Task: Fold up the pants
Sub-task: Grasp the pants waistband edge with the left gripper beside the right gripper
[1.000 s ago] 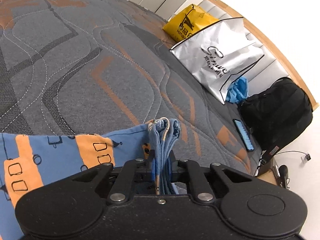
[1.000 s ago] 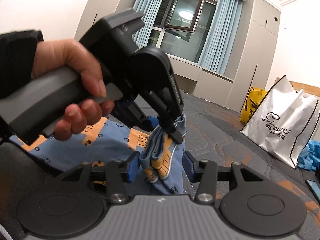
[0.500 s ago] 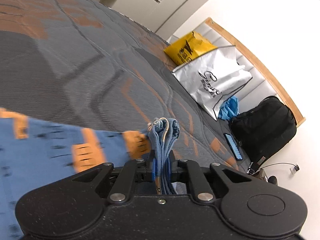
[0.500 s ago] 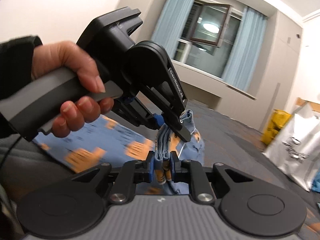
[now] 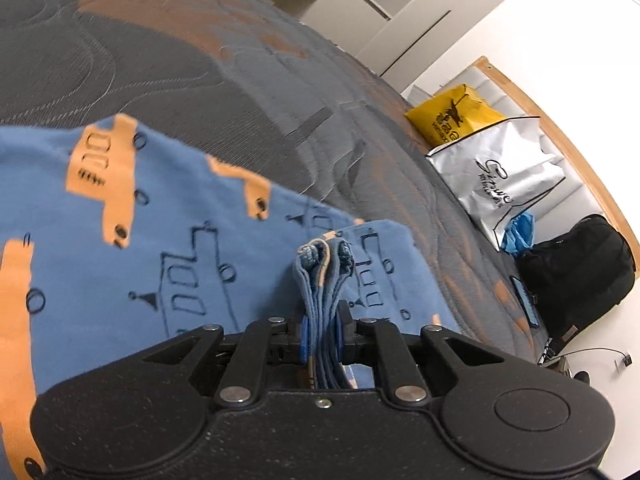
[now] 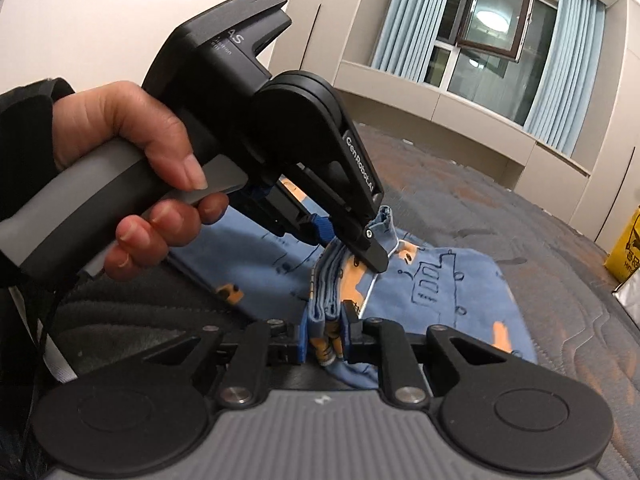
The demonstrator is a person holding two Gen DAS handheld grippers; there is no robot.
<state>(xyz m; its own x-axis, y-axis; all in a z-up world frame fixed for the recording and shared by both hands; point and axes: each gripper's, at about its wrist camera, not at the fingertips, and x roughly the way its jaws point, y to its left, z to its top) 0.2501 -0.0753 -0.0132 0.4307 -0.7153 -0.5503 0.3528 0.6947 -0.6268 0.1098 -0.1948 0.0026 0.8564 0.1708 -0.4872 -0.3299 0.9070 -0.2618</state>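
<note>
A: What can't we make out here? From the left wrist view the near end of the pants (image 5: 160,248) is cut off by the picture's left edge and by the left gripper (image 5: 323,330) body, and the quilted mattress (image 5: 168,64) beyond them is blurred.

B: From the right wrist view we lose more. The hand (image 6: 132,168) gripping the left tool's handle covers much of the cloth behind it, and the dark sleeve fills the lower left. The yellow bag (image 6: 626,248) is clipped by the right edge.

A: And the bags? In the left wrist view the white bag (image 5: 504,176) stands against the wooden headboard (image 5: 576,148) with the yellow one just behind it. We cannot see inside either. Something blue and crumpled (image 5: 520,232) sits at the white bag's foot, touching it, but we cannot say what it is. A black backpack (image 5: 580,268) is beside that, closed as far as we can tell, with a phone (image 5: 524,300) lying flat in front of it.

B: The tongs, then. Our left gripper is clenched on a bunched stack of the pants' layers, which stick up between its pads. Our right gripper (image 6: 326,334) is clamped on the same bunch just below. The pants lie spread on the mattress, blue with orange patches, the pinched edge lifted.
</note>
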